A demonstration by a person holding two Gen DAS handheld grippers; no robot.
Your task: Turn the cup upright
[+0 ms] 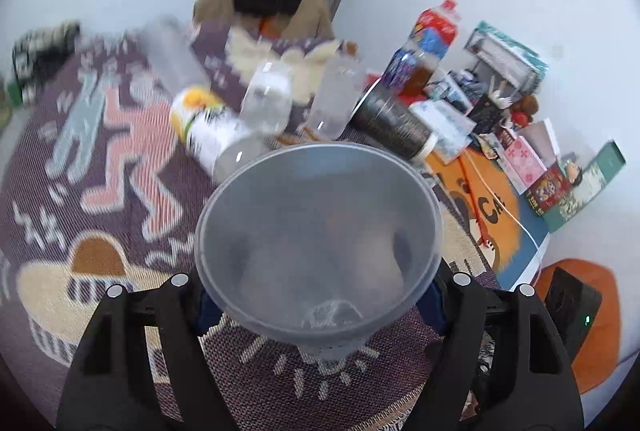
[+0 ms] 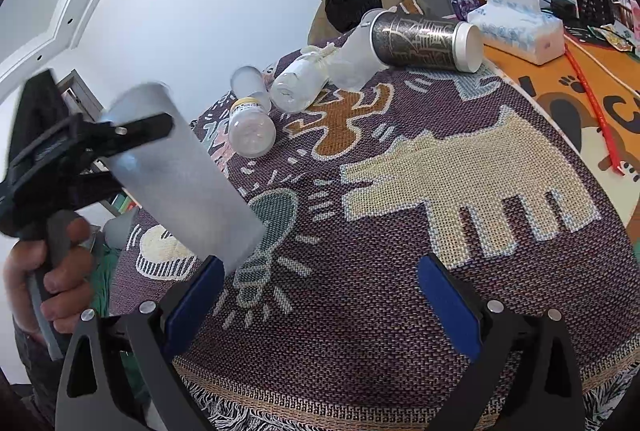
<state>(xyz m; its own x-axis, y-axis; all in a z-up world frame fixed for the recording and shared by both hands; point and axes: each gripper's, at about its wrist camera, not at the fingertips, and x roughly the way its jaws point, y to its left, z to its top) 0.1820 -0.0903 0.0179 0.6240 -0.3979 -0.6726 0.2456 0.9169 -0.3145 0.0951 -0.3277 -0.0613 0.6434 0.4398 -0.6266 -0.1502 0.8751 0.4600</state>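
Left wrist view, left to right: a patterned purple rug [image 1: 100, 159] is covering the surface. A bottle with a yellow and white label [image 1: 208, 129] is lying on its side on it, with two clear plastic bottles [image 1: 268, 99] just beside it, then a dark patterned can [image 1: 394, 125] lying on its side, and a clutter of boxes [image 1: 528, 159] along the far right. In the foreground the left gripper [image 1: 320, 295] is closing its two black fingers on a frosted translucent cup [image 1: 320, 243], one finger on each side of the cup's lower part; the cup's wide rim is facing away from the camera.

Right wrist view, left to right: a hand [image 2: 48, 267] is holding the left gripper [image 2: 132, 135] by its handle, and that gripper is gripping the cup [image 2: 184, 183] above the rug [image 2: 400, 291], tilted, with one end pointing down toward the rug. The labelled bottle [image 2: 250, 129], the clear bottles [image 2: 298, 85] and the can [image 2: 424, 41] are lying farther back, with a tissue pack [image 2: 520, 27] to the right. The right gripper [image 2: 320, 295] is hanging wide open with blue pads [image 2: 448, 307], holding nothing.
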